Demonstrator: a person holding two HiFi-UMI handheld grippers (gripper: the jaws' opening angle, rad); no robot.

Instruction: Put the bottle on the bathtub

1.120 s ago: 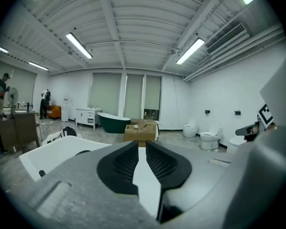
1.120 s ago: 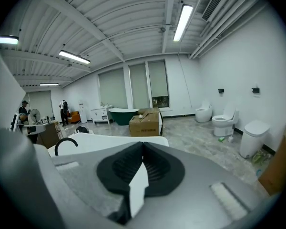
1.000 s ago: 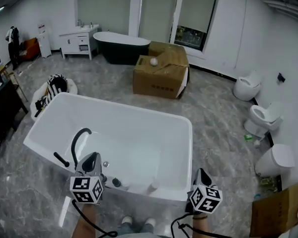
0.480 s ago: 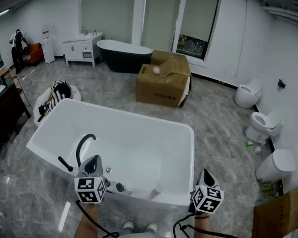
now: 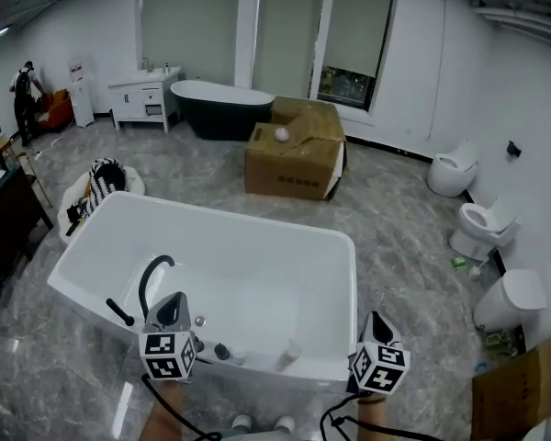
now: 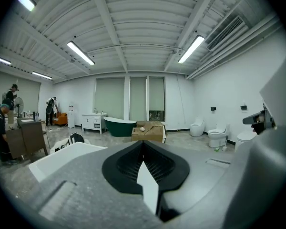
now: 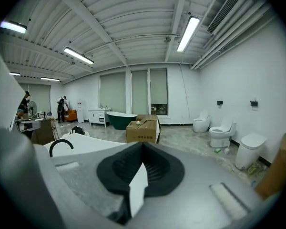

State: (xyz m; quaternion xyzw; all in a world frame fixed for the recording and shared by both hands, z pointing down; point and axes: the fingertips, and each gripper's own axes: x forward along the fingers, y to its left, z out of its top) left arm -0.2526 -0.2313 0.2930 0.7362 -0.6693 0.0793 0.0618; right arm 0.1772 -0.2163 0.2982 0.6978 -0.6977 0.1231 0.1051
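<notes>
The white bathtub point(image 5: 344, 246) fills the middle of the head view, with a black curved faucet point(image 5: 151, 274) and dark knobs point(image 5: 219, 349) at its near left end. A small pale bottle-like thing point(image 5: 288, 351) stands at the tub's near rim, between my two grippers. My left gripper point(image 5: 172, 299) hovers over the rim beside the faucet, jaws together with nothing in them. My right gripper point(image 5: 374, 319) hangs just past the tub's near right corner, also shut and holding nothing. In the gripper views the left gripper point(image 6: 143, 143) and the right gripper point(image 7: 142, 145) point level across the room.
Beyond the tub are a cardboard box point(image 5: 294, 163) with a white ball on it, a dark freestanding tub point(image 5: 222, 108) and a white vanity point(image 5: 145, 90). Toilets point(image 5: 482, 223) line the right wall. A striped bag point(image 5: 101, 175) and a dark table point(image 5: 5, 211) are at the left.
The head view has shifted slightly. Both grippers keep their places at the tub's near rim, and nothing was taken hold of or let go.
</notes>
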